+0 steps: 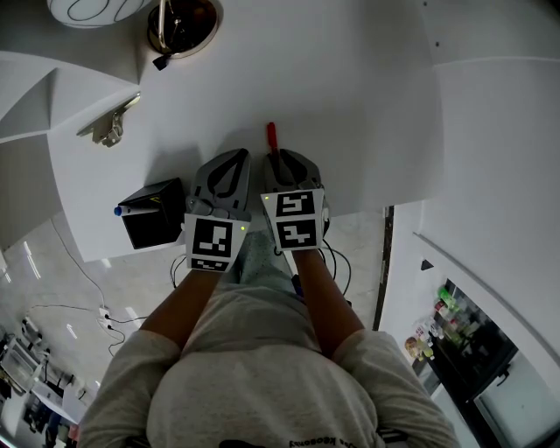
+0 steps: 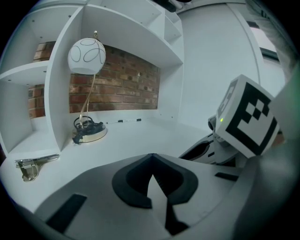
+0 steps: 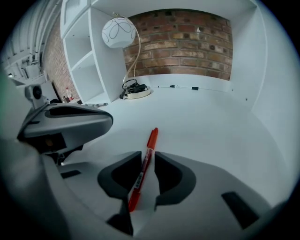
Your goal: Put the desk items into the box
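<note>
My right gripper (image 1: 282, 157) is shut on a red pen (image 1: 271, 136) whose tip sticks out forward over the white desk (image 1: 350, 105). In the right gripper view the red pen (image 3: 149, 146) runs slantwise between the jaws of the right gripper (image 3: 146, 154). My left gripper (image 1: 234, 157) is just beside it on the left, shut with nothing in it; its jaws meet at the tips of the left gripper (image 2: 151, 157). A black box (image 1: 153, 213) sits at the desk's front left edge with a blue marker (image 1: 131, 208) in it.
A silver metal clip-like item (image 1: 109, 129) lies on the desk's left, also seen as the silver item (image 2: 32, 165). A lamp with a brass base (image 1: 181, 24) and white globe (image 1: 92, 9) stands at the back. White shelves (image 2: 70, 70) rise at the left.
</note>
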A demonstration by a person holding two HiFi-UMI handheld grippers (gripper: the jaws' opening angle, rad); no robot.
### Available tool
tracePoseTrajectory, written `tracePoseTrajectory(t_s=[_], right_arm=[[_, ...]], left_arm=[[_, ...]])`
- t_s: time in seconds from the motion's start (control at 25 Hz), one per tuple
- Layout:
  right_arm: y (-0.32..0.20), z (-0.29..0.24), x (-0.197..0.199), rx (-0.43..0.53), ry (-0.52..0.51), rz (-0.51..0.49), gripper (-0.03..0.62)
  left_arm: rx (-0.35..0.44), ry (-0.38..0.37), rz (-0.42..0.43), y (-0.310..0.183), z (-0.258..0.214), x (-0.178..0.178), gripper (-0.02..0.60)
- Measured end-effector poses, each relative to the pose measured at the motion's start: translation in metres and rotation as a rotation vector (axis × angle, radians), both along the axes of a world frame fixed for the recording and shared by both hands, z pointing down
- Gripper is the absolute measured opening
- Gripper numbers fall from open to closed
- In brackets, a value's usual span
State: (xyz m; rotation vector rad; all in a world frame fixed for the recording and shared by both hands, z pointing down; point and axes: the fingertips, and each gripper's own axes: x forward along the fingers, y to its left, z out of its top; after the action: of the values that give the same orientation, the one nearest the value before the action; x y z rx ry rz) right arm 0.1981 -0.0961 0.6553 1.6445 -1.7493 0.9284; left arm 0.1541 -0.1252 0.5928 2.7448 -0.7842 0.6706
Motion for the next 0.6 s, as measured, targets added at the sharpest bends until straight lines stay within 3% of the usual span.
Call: tracePoseTrajectory(t_s=[0.24,0.6], right_arm=[[-0.0003,0.0017,0.0037,-0.053,0.023,-0.001,0.056],[-0.0004,-0.0028,0.0053,-0.043,-0.017,0.037,0.053]], left_arm=[[-0.003,0.003,0.008,0.0034,-0.0007,0.0020,0.003],[-0.005,-0.001,0.007,0.0061,-0.0058,0.0029,0.003]])
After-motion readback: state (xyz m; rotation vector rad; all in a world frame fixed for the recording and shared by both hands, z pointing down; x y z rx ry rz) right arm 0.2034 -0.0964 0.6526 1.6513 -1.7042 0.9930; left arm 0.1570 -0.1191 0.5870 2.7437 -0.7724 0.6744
